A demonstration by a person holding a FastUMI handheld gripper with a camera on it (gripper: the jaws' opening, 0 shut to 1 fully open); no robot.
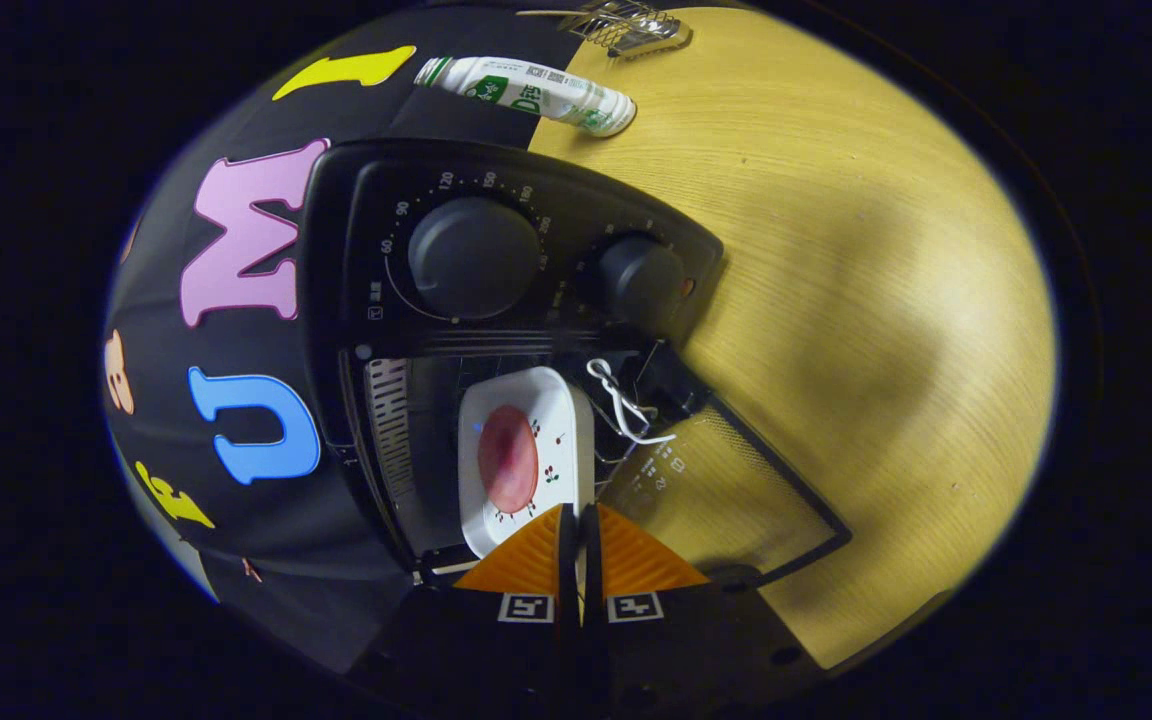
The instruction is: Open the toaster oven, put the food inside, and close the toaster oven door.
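The fingers [577,545] seem to pinch the white rectangular plate [566,420] of reddish food [508,458] inside the open black toaster oven [496,250].

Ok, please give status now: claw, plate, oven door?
Claw shut on white plate rim. Plate with red food sits inside toaster oven. Door open, white wire beside plate.

Pale wooden tabletop [836,300] under warm light, shadowed in patches, against the booth's black cloth wall [236,130]
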